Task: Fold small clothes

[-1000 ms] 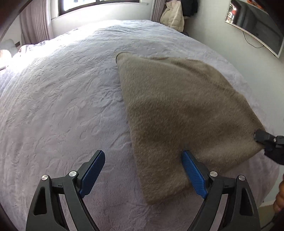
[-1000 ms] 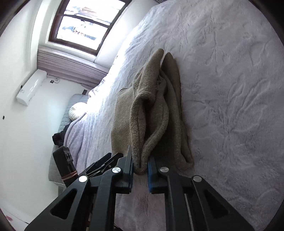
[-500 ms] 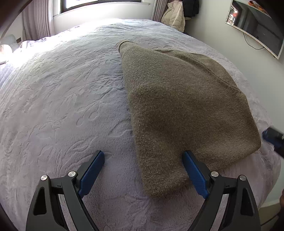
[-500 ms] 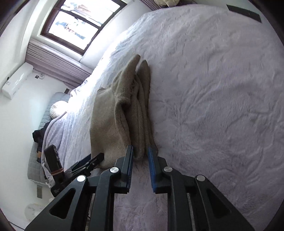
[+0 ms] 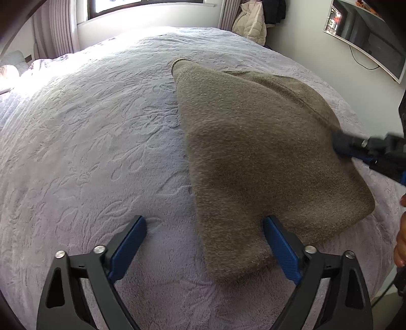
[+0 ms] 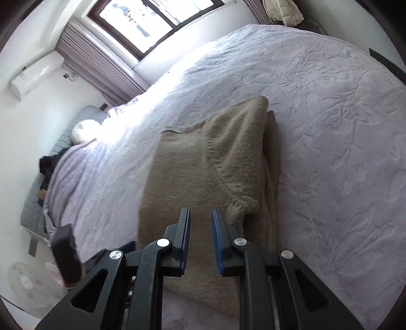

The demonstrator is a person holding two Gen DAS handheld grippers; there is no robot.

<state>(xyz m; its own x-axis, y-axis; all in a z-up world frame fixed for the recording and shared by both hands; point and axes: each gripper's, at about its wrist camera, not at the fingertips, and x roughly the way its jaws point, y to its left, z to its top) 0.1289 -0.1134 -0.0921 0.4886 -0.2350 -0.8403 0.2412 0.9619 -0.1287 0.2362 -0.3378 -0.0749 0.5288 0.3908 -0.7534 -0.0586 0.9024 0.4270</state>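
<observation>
— Lying where, that fuzzy olive-brown knitted garment (image 5: 266, 157)?
— Folded on the lilac embossed bedspread (image 5: 101, 139), right of middle.
— Left gripper (image 5: 204, 245)?
— Spread wide, just opening, straddling its near corner.
— Right gripper (image 6: 201, 240)?
— Narrow gap, pinching nothing, above the cloth.

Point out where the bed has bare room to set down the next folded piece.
The wide stretch of bedspread left of the brown garment, up to the pillows, is bare. So is the strip beyond it toward the window. The right edge is crowded: the right gripper works there.
</observation>
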